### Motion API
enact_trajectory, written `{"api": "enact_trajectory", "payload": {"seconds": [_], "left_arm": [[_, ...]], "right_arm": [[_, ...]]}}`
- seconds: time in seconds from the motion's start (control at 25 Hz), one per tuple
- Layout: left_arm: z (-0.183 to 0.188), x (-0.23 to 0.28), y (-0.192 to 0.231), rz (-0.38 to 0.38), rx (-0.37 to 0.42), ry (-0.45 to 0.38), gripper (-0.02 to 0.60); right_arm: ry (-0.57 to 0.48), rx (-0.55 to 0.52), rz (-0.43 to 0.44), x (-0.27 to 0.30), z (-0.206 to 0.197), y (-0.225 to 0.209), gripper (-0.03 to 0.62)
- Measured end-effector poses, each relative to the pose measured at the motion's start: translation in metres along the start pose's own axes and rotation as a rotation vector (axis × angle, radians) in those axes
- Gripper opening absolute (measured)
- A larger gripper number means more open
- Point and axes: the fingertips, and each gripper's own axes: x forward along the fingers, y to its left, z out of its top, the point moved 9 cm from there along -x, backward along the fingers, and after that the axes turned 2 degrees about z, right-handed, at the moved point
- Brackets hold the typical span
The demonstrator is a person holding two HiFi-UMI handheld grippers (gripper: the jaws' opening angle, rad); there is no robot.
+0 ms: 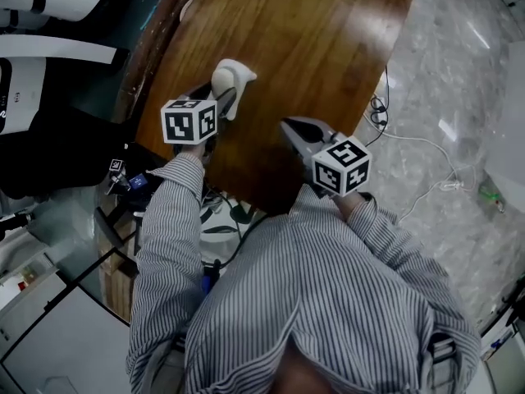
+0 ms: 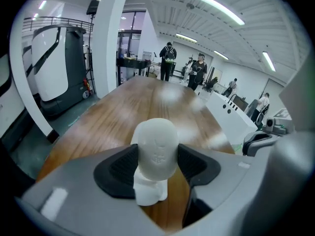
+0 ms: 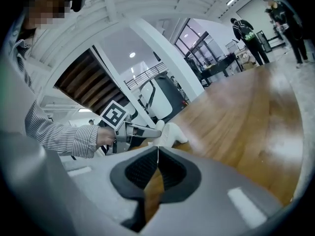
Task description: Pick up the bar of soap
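Note:
The bar of soap (image 1: pixel 232 76) is white and moulded like a small head on a neck. It sits between the black pads of my left gripper (image 1: pixel 227 97), near the left edge of the brown wooden table (image 1: pixel 320 39). In the left gripper view both pads touch the sides of the soap (image 2: pixel 156 149), and its base hangs over the wood. My right gripper (image 1: pixel 294 128) hovers over the table's near edge, to the right of the soap. Its jaws (image 3: pixel 157 168) are shut with nothing between them. From there the soap (image 3: pixel 172 134) and the left gripper (image 3: pixel 142 131) show at the left.
The table ends close to my body and drops to a marble floor (image 1: pixel 459 72) at the right, where white cables (image 1: pixel 410 142) lie. White machines (image 1: pixel 49 23) stand beyond the table's left edge. Several people (image 2: pixel 170 58) stand far beyond the table's other end.

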Motion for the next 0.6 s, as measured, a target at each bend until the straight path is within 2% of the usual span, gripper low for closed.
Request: {"api": "enact_trajectory", "payload": {"seconds": [0.12,0.28,0.6], "left_arm": [[0.001,-0.026,-0.01,-0.04,-0.058,-0.098,0.264],[-0.001,-0.065,-0.021,-0.098,-0.147,-0.272,0.264],[-0.014,-0.137,-0.045,-0.119,-0.283,-0.622,0.264]], "right_arm": [[-0.005,-0.037,0.018,0.0,0.007,0.011,0.003],[-0.021,-0.09,0.048,0.003,0.021,0.027,0.003],[-0.04,-0.214,0.111,0.013,0.057,0.057,0.003]]}}
